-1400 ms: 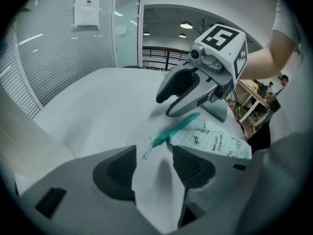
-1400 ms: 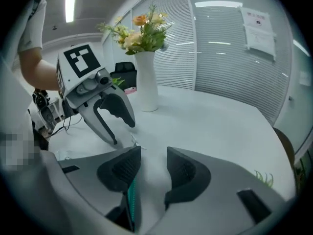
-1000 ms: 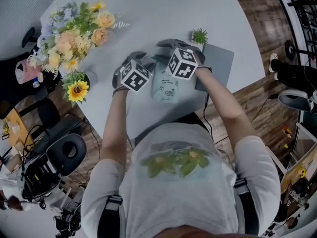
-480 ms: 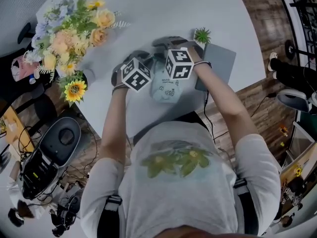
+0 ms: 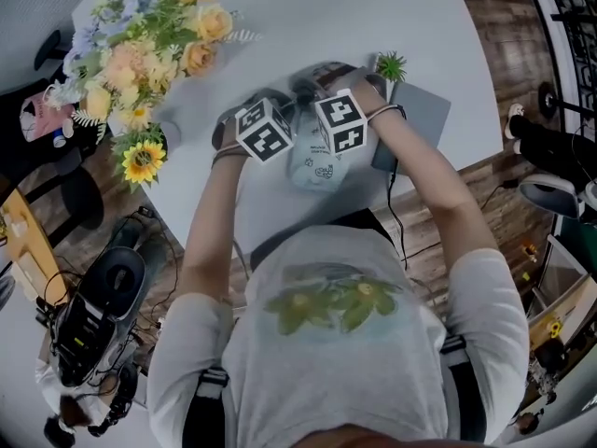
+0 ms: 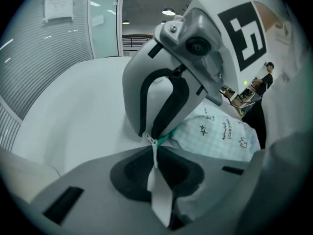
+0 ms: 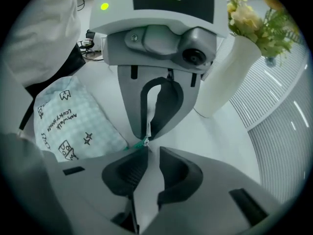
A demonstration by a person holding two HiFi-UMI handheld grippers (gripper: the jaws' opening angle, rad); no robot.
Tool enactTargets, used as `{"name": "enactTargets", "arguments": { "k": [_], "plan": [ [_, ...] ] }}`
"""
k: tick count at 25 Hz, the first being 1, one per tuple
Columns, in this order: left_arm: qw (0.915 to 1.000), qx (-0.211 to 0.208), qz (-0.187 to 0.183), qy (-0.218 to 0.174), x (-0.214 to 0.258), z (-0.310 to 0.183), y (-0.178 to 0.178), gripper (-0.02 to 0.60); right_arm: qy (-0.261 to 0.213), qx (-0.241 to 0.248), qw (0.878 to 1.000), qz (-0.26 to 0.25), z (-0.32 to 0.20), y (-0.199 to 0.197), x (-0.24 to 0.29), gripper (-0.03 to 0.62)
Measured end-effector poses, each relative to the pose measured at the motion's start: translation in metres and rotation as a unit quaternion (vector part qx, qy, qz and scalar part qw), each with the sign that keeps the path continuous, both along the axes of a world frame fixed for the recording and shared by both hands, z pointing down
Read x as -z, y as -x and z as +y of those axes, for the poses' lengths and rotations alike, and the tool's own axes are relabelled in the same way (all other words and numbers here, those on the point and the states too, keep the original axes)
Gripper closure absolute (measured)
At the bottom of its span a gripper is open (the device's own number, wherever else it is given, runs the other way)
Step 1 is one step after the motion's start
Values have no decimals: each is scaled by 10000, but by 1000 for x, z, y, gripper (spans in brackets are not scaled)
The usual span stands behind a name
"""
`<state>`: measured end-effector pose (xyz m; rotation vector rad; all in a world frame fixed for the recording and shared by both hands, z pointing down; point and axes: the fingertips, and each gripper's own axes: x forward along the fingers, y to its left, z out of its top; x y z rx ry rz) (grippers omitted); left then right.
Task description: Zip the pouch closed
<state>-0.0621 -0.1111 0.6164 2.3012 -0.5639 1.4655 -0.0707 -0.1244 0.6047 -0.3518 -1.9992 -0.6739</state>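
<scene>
A pale green checked pouch [image 5: 312,164] with small prints lies on the white table [image 5: 308,26]. Both grippers meet nose to nose over its far end, under their marker cubes, left [image 5: 264,131] and right [image 5: 340,122]. My left gripper [image 6: 155,153] has just been closing and is shut on the white pull tab [image 6: 157,190] that hangs from the metal zip slider [image 6: 150,140]. My right gripper [image 7: 149,153] has also just been closing. A narrow gap still shows between its pads, and the teal zip end [image 7: 142,142] sits at its tips.
A white vase [image 7: 222,77] of flowers [image 5: 140,54] stands at the table's left. At the right are a small potted plant [image 5: 390,65] and a grey flat pad [image 5: 424,118]. The table's near edge runs just in front of the person's body.
The two marker cubes have drawn closer together over the pouch's far end, and the right one has rolled. The pouch has stayed in place.
</scene>
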Motion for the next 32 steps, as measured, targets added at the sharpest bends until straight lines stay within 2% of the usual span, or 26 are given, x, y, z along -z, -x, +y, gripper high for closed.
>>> {"name": "enactTargets", "arguments": {
  "k": [4,8,14,19,25,32],
  "plan": [
    [9999,58,-106,32,-1,0,0,545,-299,385,9987,118,1,2,0,533],
    [9997,170,-194,58,-2,-1,1,545,-325,481,9981,193,3,1,-1,557],
    [9978,599,-250,113,-3,-1,2,545,-93,125,9998,160,5,-5,1,574],
    [9971,727,-225,21,0,-2,1,546,-67,-10,10000,58,5,-7,3,576],
    [9963,825,-247,68,0,-2,0,546,172,-260,9994,178,6,-12,4,576],
    [9951,960,-216,18,-2,-3,1,548,162,-403,9989,179,6,-16,4,576]
  ]
}}
